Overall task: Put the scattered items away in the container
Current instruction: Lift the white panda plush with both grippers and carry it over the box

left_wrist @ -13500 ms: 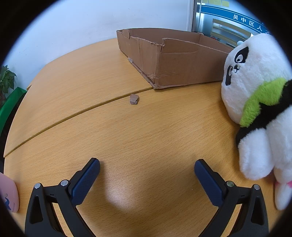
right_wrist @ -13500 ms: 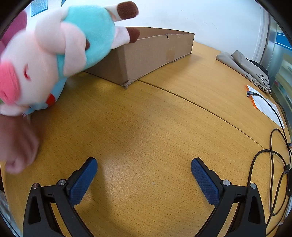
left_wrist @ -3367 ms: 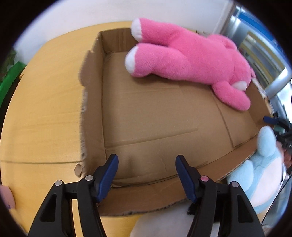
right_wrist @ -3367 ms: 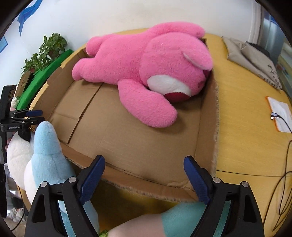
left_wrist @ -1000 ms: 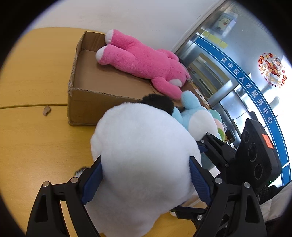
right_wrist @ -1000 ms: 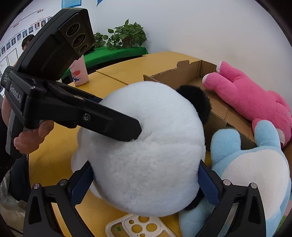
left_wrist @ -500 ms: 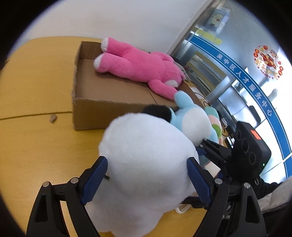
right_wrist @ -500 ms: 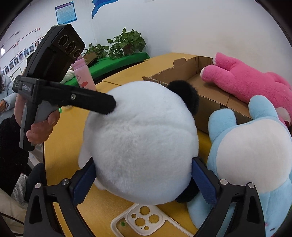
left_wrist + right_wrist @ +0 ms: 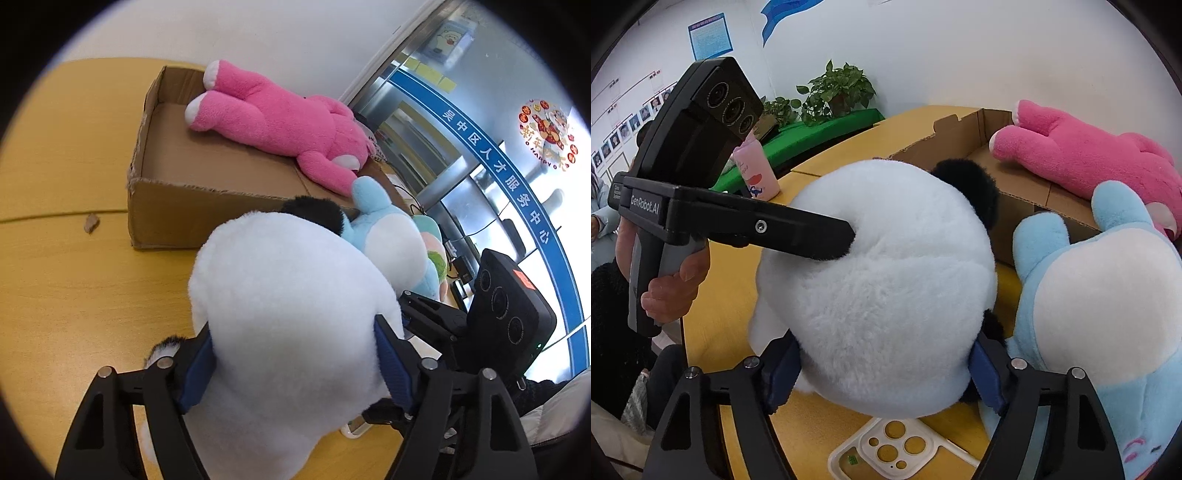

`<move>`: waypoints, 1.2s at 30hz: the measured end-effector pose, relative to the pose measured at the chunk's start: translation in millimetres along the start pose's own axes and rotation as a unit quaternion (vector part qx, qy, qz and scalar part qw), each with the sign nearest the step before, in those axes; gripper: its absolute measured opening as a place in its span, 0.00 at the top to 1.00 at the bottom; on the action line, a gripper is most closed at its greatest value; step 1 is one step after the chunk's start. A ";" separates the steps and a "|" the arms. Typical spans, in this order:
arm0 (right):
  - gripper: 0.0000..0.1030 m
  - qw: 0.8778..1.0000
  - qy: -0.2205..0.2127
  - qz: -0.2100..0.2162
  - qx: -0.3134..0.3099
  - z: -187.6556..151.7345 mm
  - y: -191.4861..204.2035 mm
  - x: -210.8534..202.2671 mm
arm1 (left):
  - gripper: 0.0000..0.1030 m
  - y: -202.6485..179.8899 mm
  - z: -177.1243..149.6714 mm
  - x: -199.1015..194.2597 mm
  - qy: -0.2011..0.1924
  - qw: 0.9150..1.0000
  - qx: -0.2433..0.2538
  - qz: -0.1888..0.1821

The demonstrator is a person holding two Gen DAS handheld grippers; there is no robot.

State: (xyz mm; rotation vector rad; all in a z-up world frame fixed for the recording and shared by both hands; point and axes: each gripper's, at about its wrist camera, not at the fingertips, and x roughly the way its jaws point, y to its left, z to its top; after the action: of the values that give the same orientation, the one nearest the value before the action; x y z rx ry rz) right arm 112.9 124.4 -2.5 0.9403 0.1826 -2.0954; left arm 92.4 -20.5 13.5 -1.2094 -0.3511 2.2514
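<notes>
The white panda plush sits between both tools, just in front of the cardboard box and beside a light-blue plush; whether it rests on the wooden table or is already lifted clear cannot be told, since its underside is out of sight. The left gripper has its blue pads pressed into the fur on both sides of the round head, so it is clamped on the toy, and the right gripper squeezes the same head from another direction. The step in hand looks like a two-handed pick of the panda, with the pink plush already lying in the box. The next move probably calls for raising the toy over the near wall of the box and carrying it forward to the bare cardboard floor beside the pink one, keeping both grips even so the soft head does not slip out. The panda's face and most of its body are hidden behind the bulging head. A white phone case lies on the table below, partly covered, and a pink cup stands well behind.
</notes>
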 end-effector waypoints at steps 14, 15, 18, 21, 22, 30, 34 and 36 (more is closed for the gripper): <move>0.22 0.992 -0.106 -0.047 -0.047 66.6 -11.4 -89.2 | 0.29 -88.1 81.3 -57.1 -0.096 0.988 0.122 0.022; 0.22 0.991 -0.113 -0.055 -0.054 76.2 -14.0 -97.8 | 0.29 -92.6 89.9 -60.3 -0.104 0.986 0.126 0.018; 0.22 0.985 -0.129 -0.078 -0.082 103.8 -18.3 -119.7 | 0.29 -105.4 115.8 -73.0 -0.133 0.982 0.134 0.010; 0.22 0.979 -0.141 -0.093 -0.117 133.1 -22.4 -139.3 | 0.29 -115.2 133.9 -87.4 -0.166 0.976 0.142 0.007; 0.22 0.977 -0.143 -0.096 -0.126 141.6 -23.8 -143.8 | 0.29 -118.1 140.0 -90.4 -0.175 0.974 0.143 0.006; 0.22 0.965 -0.136 -0.119 -0.190 186.9 -32.6 -145.0 | 0.28 -103.1 177.3 -92.4 -0.201 0.973 0.117 -0.011; 0.22 0.966 -0.113 -0.113 -0.203 193.0 -46.6 -124.3 | 0.28 -69.4 188.6 -71.7 -0.187 0.979 0.079 -0.025; 0.22 0.968 -0.096 -0.110 -0.205 197.1 -58.7 -106.1 | 0.28 -50.1 192.0 -56.8 -0.178 0.982 0.056 -0.033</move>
State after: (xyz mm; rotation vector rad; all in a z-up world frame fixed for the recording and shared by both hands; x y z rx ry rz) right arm 1.1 145.6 199.0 0.4832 0.6167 -2.2147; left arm -24.2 -7.1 183.3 -0.7245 -0.3866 2.3923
